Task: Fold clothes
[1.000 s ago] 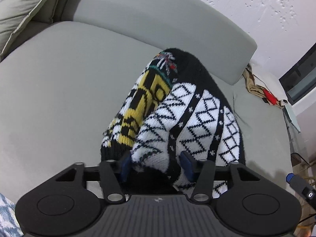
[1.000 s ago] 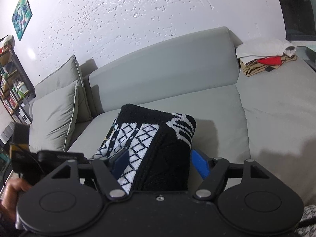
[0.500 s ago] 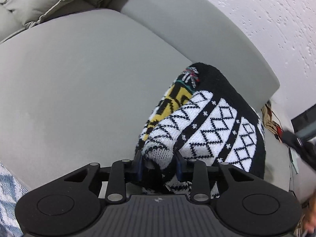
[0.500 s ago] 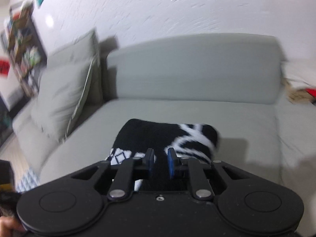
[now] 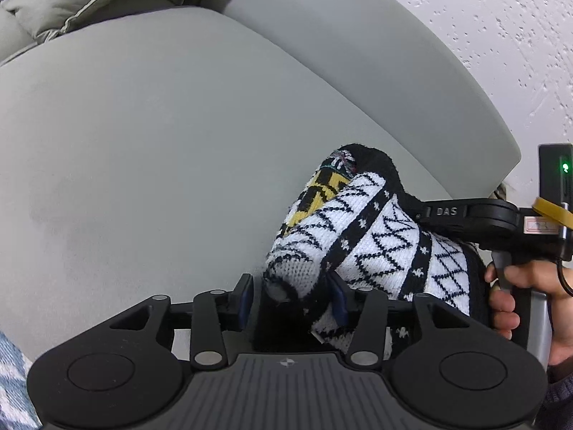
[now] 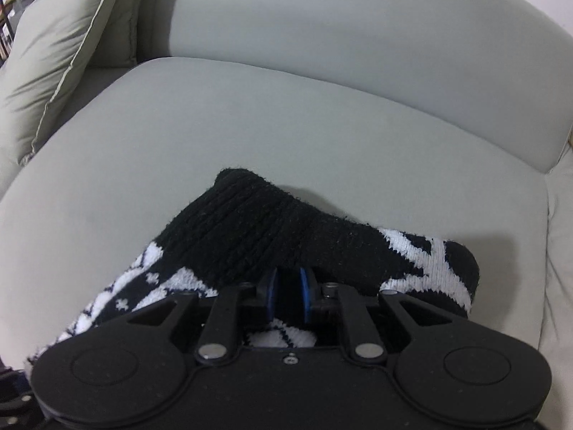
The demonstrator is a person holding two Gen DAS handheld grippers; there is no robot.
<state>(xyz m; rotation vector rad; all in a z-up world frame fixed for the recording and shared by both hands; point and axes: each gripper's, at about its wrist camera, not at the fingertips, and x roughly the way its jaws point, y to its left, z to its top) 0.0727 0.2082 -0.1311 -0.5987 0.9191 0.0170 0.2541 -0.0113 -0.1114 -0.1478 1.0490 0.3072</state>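
Note:
A black-and-white knit sweater (image 5: 376, 229) with a yellow patch lies bundled on the grey sofa seat (image 5: 143, 143). My left gripper (image 5: 292, 294) is at its near white end. Its jaws are opening; the knit lies between them, and the left pad stands clear of it. In the right wrist view the sweater (image 6: 250, 222) shows its black ribbed edge. My right gripper (image 6: 286, 294) is closing, with the pads pinching black knit. The right tool's black body (image 5: 476, 218) reaches onto the sweater from the right, held by a hand (image 5: 515, 286).
The grey sofa backrest (image 5: 358, 53) runs behind the seat. Loose cushions (image 6: 53, 53) lean at the left end. A blue-and-white rug (image 5: 10, 387) shows at the lower left. Bare seat (image 6: 322, 125) lies beyond and left of the sweater.
The right gripper went from wide apart to pinched on the black knit while swinging down and across, and now shows in the left view. The left jaws narrowed, then widened off the sweater.

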